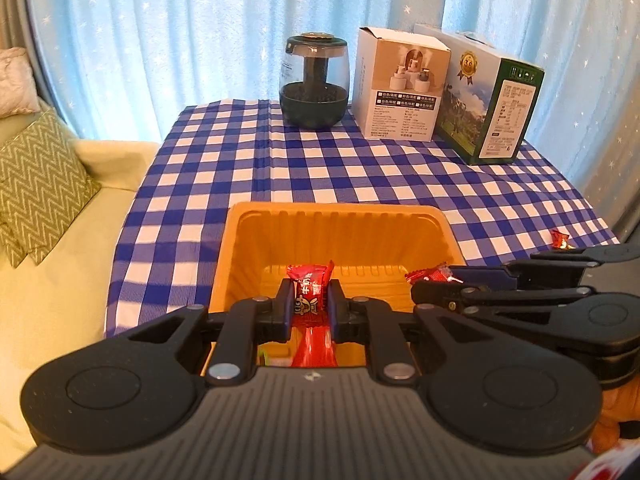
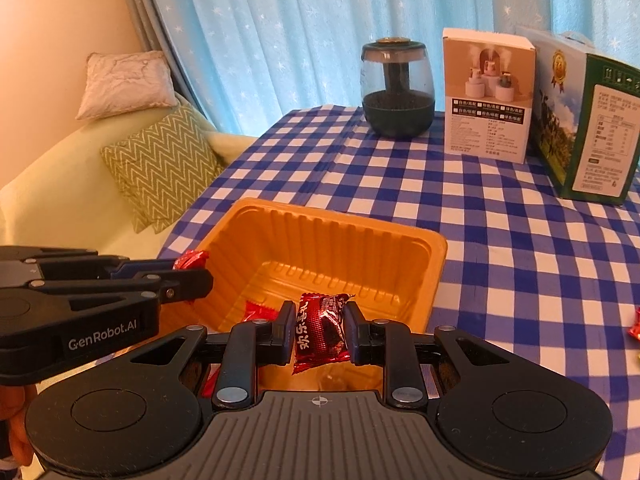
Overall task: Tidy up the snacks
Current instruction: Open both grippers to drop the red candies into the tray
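Note:
An orange plastic tray (image 1: 240,256) (image 2: 436,264) sits on the blue checked tablecloth. My left gripper (image 1: 310,300) is shut on a red wrapped candy (image 1: 310,280) and holds it over the tray's near side. It also shows in the right wrist view (image 2: 196,268). My right gripper (image 2: 318,328) is shut on another red wrapped candy (image 2: 320,328) above the tray. It also shows in the left wrist view (image 1: 436,282). A red candy (image 2: 260,312) lies inside the tray. Loose candies lie on the cloth at the right (image 1: 560,238) (image 2: 634,326).
At the back of the table stand a dark glass humidifier (image 1: 316,80) (image 2: 398,86), a white box (image 1: 400,84) (image 2: 488,96) and a green box (image 1: 492,100) (image 2: 588,120). A sofa with a green zigzag cushion (image 1: 36,172) (image 2: 160,164) is on the left.

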Demonstrator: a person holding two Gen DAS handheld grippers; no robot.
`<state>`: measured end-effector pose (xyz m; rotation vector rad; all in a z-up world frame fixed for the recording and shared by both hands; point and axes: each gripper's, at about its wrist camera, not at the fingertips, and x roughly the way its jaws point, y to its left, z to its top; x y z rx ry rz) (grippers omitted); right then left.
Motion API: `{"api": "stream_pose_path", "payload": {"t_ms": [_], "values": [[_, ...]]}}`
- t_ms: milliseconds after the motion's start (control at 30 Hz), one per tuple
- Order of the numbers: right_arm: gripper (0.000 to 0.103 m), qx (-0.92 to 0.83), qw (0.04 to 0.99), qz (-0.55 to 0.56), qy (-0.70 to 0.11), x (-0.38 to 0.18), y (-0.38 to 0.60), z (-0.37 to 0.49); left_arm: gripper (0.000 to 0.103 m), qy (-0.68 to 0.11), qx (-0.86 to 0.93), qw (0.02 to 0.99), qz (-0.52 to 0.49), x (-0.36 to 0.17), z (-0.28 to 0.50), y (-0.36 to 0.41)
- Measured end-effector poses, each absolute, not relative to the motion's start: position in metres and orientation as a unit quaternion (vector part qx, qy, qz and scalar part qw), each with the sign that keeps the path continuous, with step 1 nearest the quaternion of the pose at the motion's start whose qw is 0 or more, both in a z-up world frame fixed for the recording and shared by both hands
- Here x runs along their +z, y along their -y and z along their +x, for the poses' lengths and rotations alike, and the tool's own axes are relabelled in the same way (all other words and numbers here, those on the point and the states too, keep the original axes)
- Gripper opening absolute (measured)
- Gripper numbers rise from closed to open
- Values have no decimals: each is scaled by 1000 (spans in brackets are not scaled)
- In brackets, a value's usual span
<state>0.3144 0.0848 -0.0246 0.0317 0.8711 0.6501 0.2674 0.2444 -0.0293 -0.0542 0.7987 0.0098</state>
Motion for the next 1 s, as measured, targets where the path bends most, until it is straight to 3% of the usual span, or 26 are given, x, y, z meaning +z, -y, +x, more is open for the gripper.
{"api": "stream_pose_path", "payload": {"t_ms": [333, 467, 933, 1000], "values": [[26, 309, 853, 8, -420, -43, -90, 334, 15, -402, -11, 915, -18, -53, 304, -248], [26, 311, 851, 12, -422, -46, -90, 336, 27, -399, -11, 917, -11, -59, 307, -249], [26, 316, 850, 24, -421, -45, -94, 335, 35, -391, 10, 920, -24, -48, 285, -266], [26, 324, 847, 33, -420, -43, -96, 336, 42, -390, 14, 920, -21, -46, 283, -267]]}}
